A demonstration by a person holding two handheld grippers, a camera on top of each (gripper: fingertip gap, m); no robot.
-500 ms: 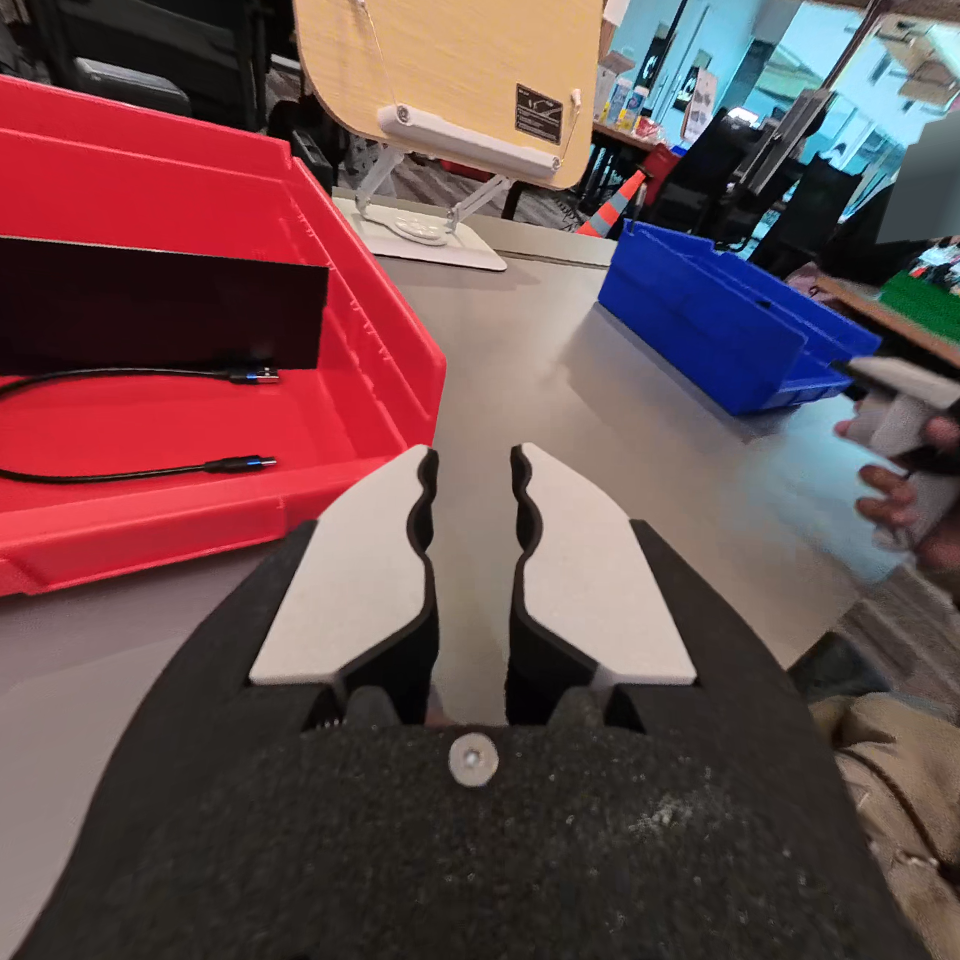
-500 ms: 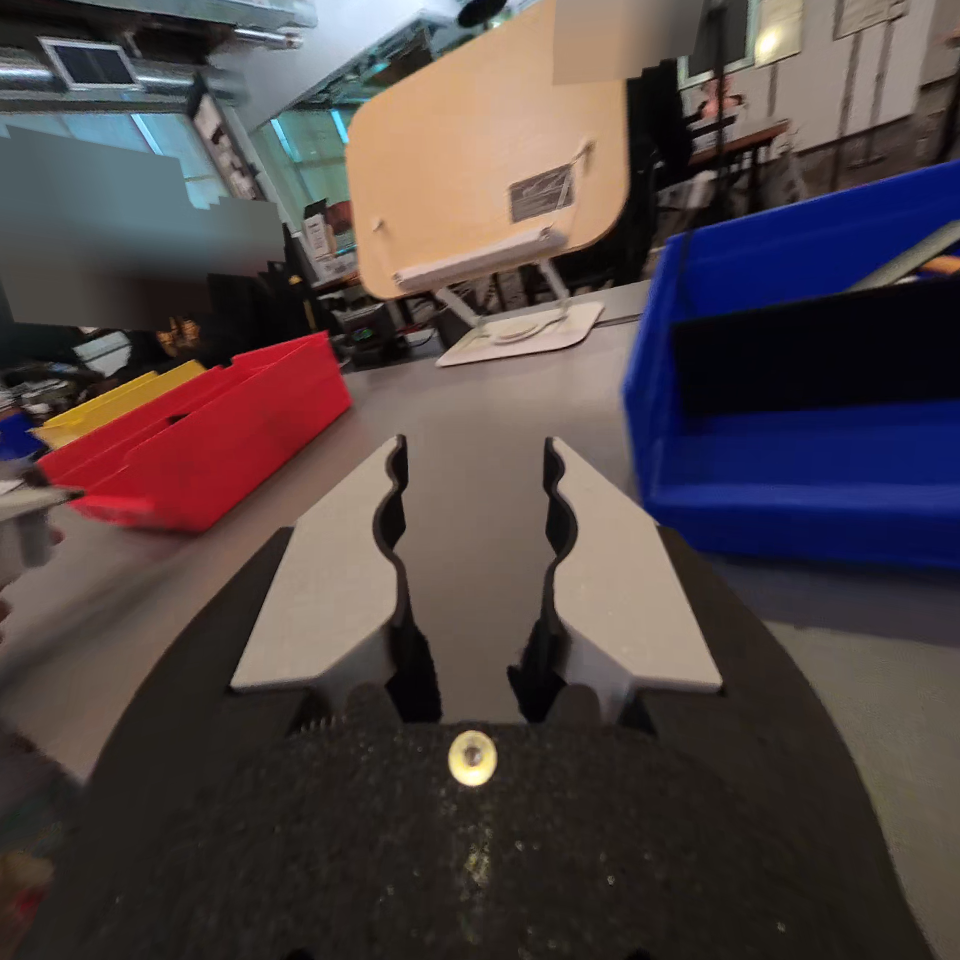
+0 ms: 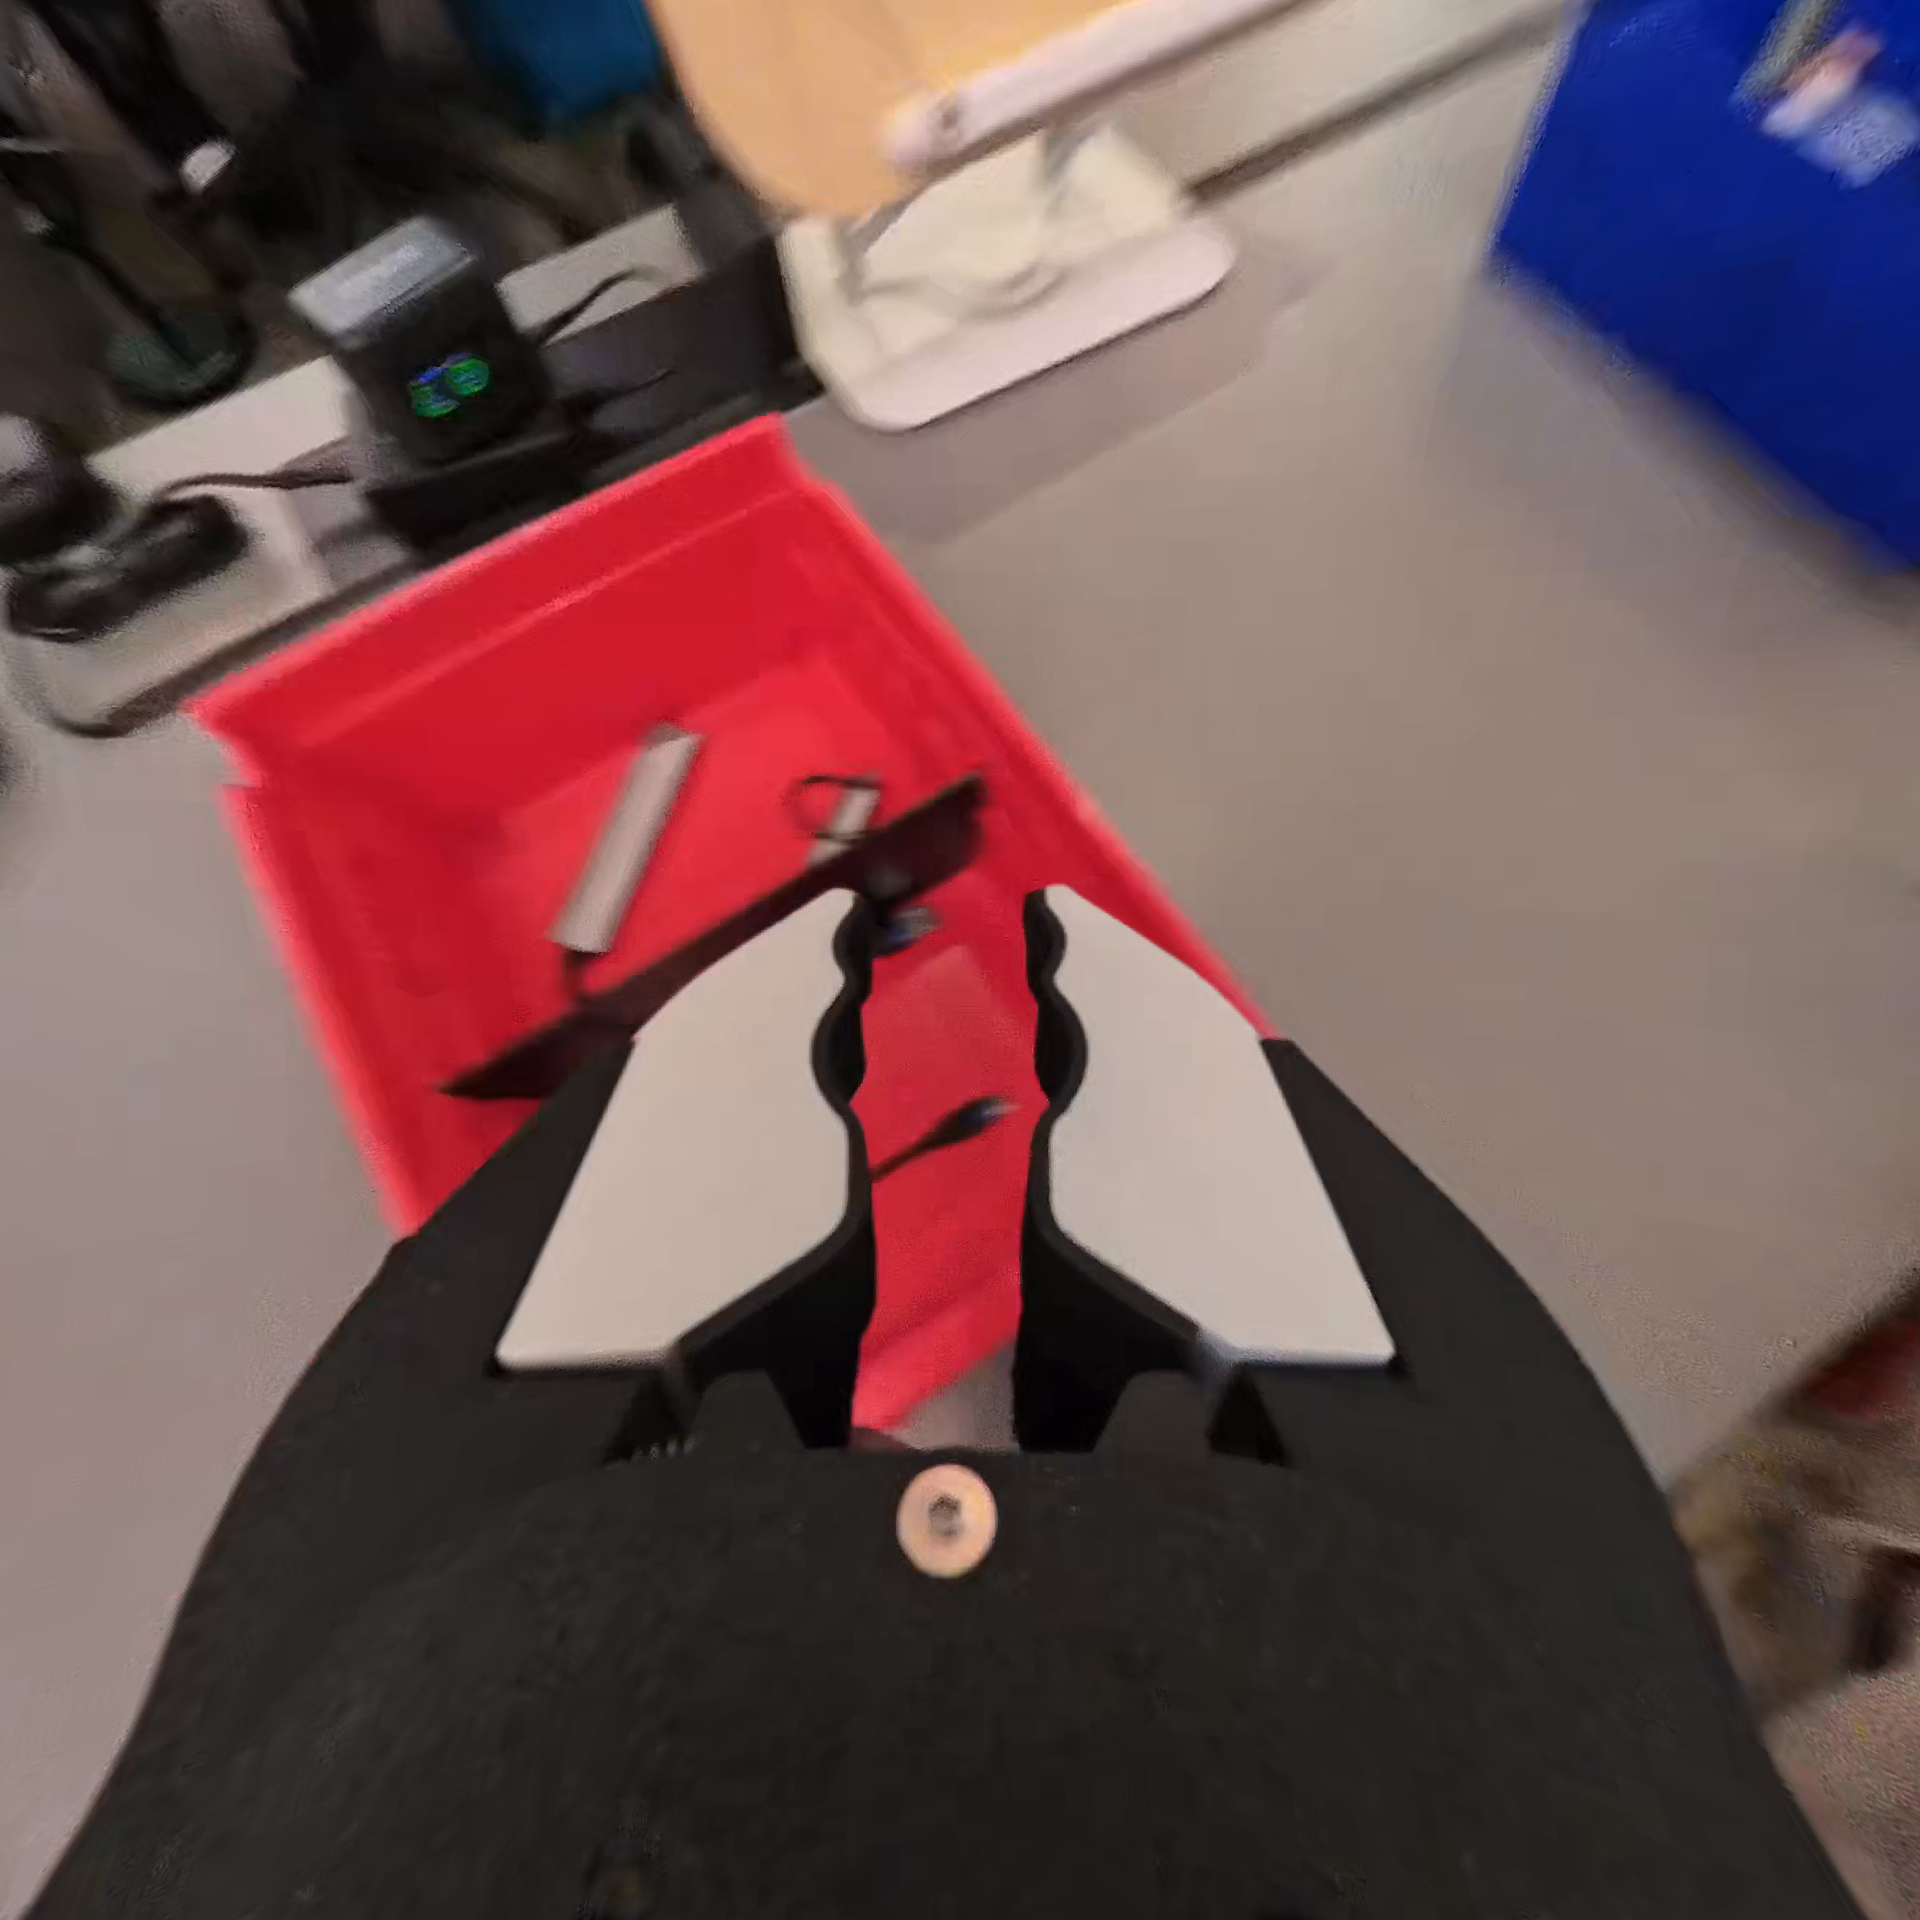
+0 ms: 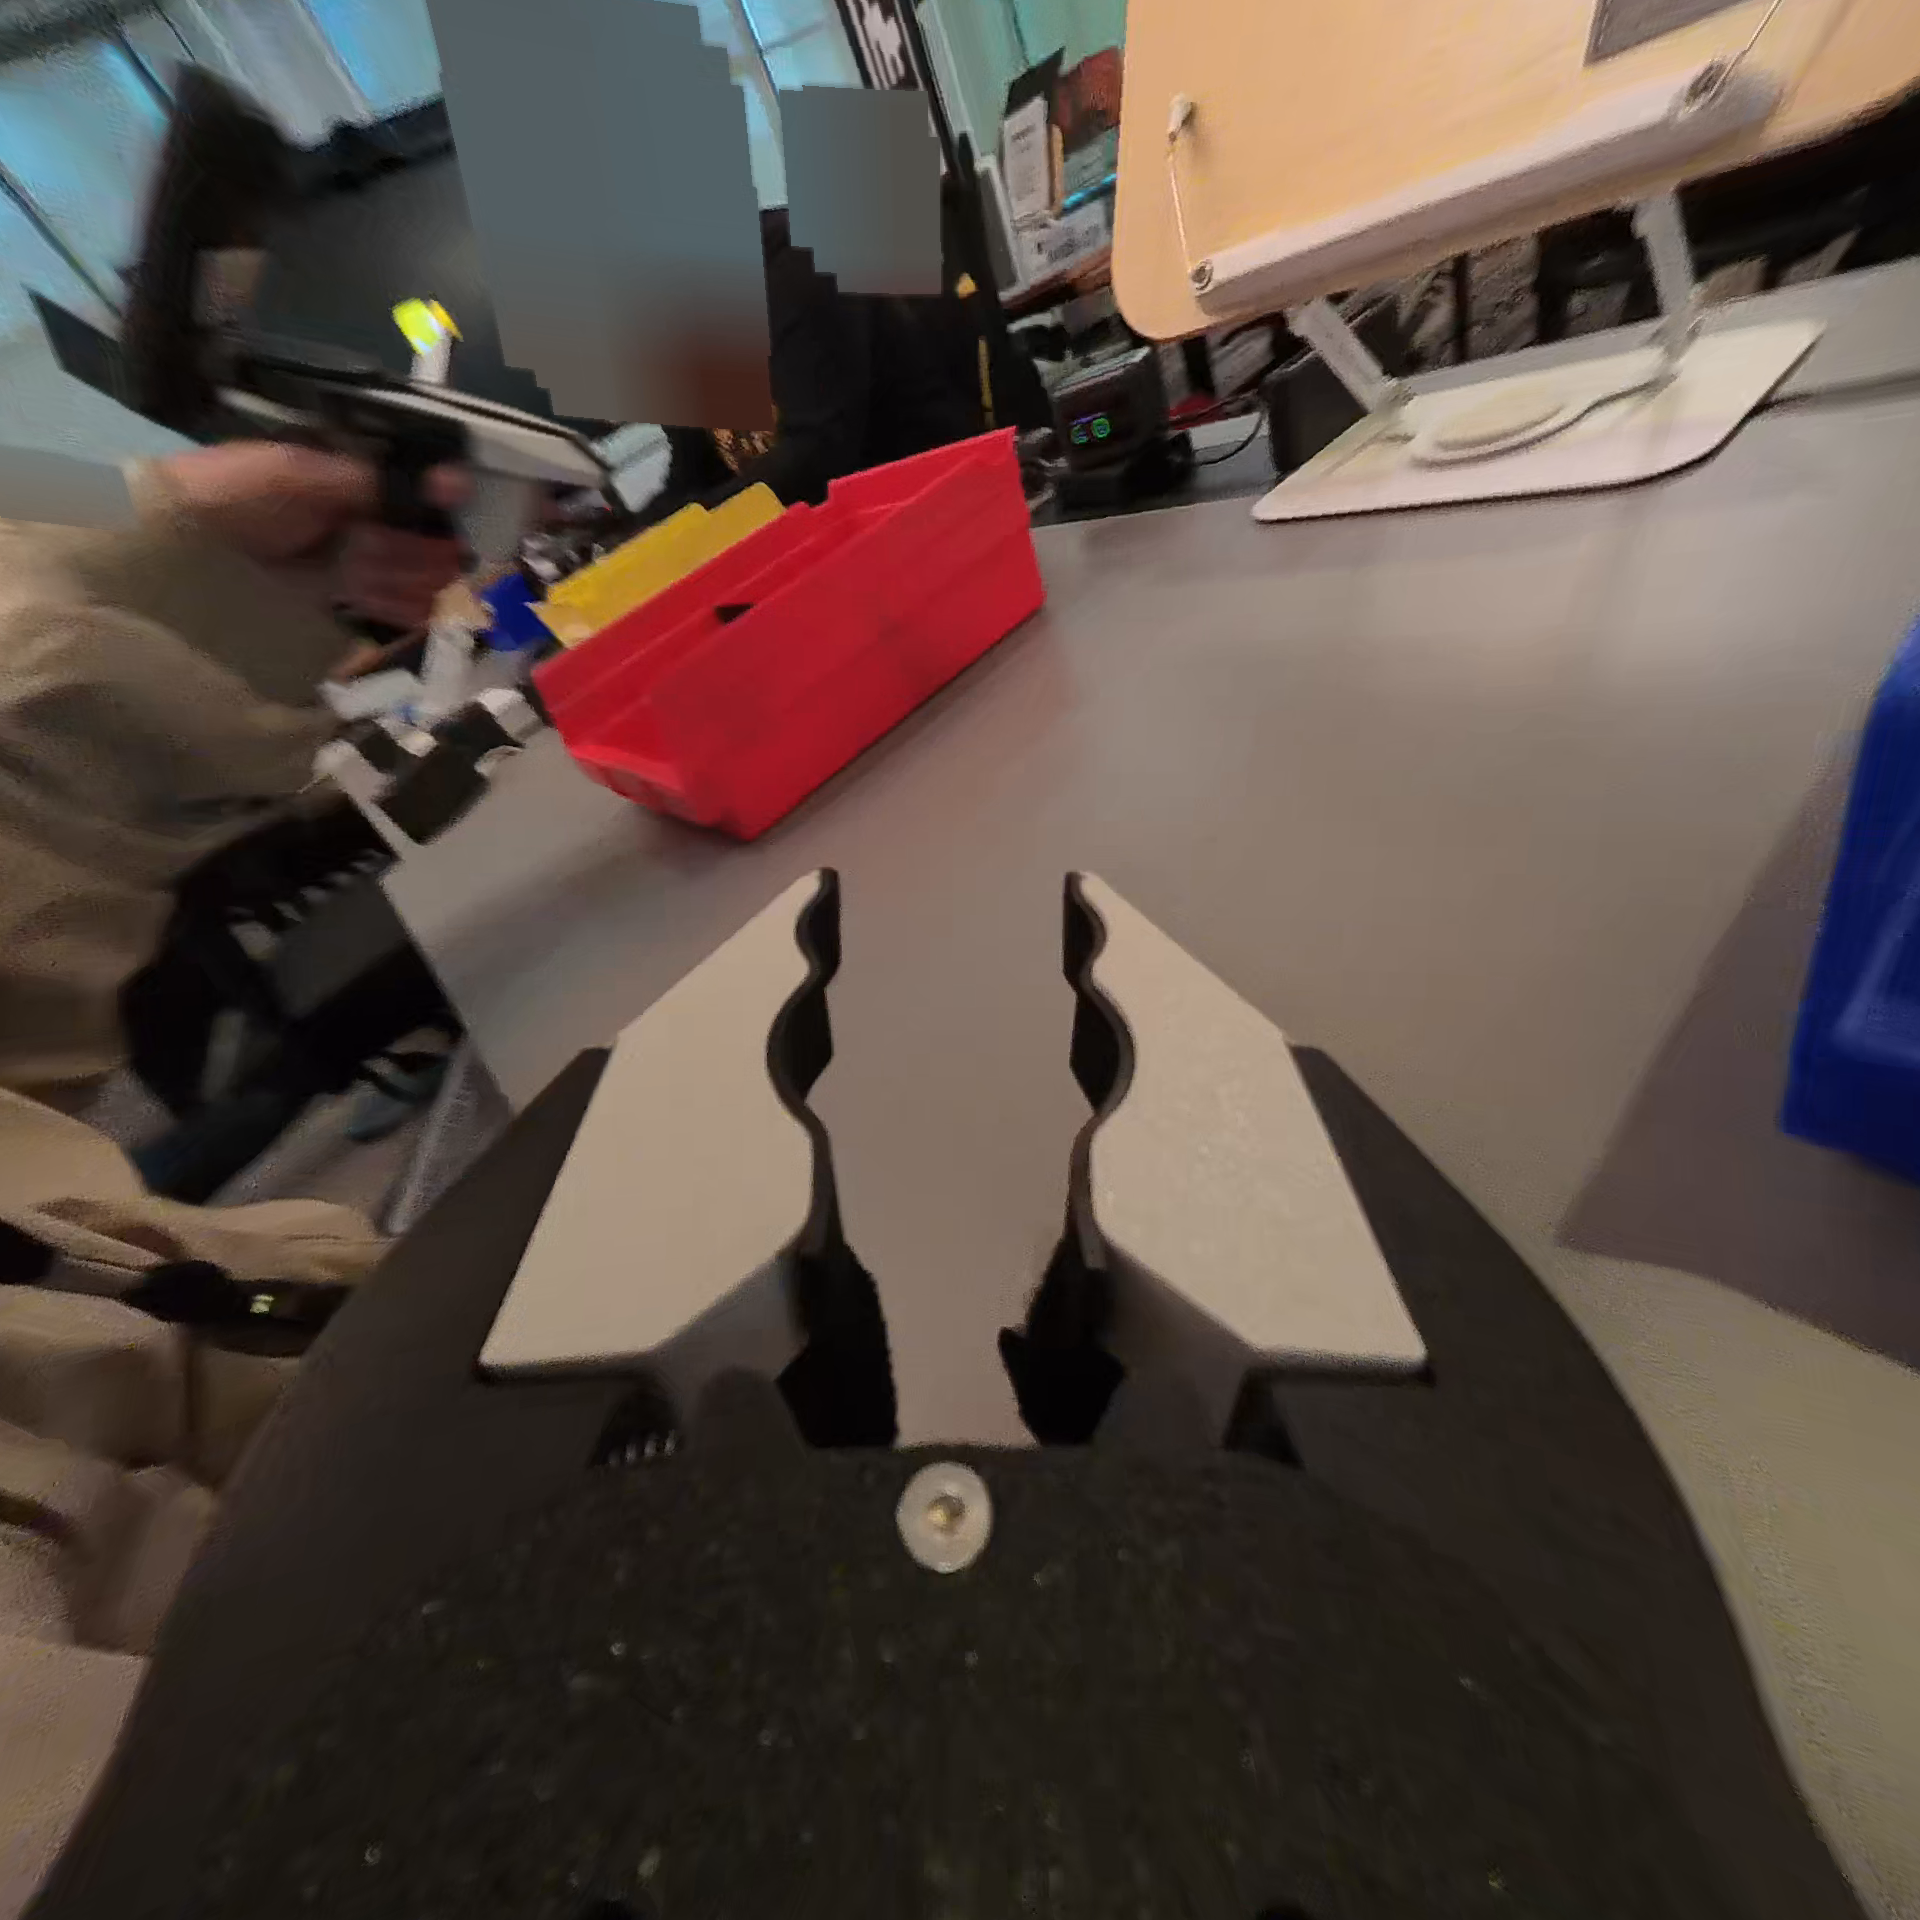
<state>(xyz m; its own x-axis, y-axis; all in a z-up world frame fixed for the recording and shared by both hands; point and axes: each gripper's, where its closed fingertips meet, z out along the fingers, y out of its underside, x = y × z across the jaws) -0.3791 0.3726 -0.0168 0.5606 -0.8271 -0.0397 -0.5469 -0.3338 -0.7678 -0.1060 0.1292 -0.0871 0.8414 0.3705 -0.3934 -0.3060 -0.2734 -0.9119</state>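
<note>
My left gripper [image 3: 940, 904] is open and empty, held above the near end of a red bin [image 3: 623, 665] on the grey table. The bin holds a black divider [image 3: 727, 935], a silver bar [image 3: 629, 836], a small metal piece with a ring [image 3: 836, 805] and a black cable with a blue-tipped plug [image 3: 961, 1122] between my fingers. My right gripper [image 4: 948, 883] is open and empty, low over the bare table [image 4: 1351, 727]. The red bin [image 4: 831, 644] lies ahead to its left. The left gripper [image 4: 416, 416] shows raised in a hand at far left.
A blue bin [image 3: 1714, 260] stands at the right, its corner also in the right wrist view [image 4: 1860, 987]. A wooden board on a white stand [image 4: 1507, 312] is at the table's back. A yellow bin [image 4: 665, 561] sits behind the red one. A black device [image 3: 416, 343] with green lights lies beyond. My right fingertips sit around 40 centimetres from my left ones.
My left gripper rose and swung left over the red bin, now looking down into it. My right gripper turned left, so the blue bin slid to the right edge. Both stayed open.
</note>
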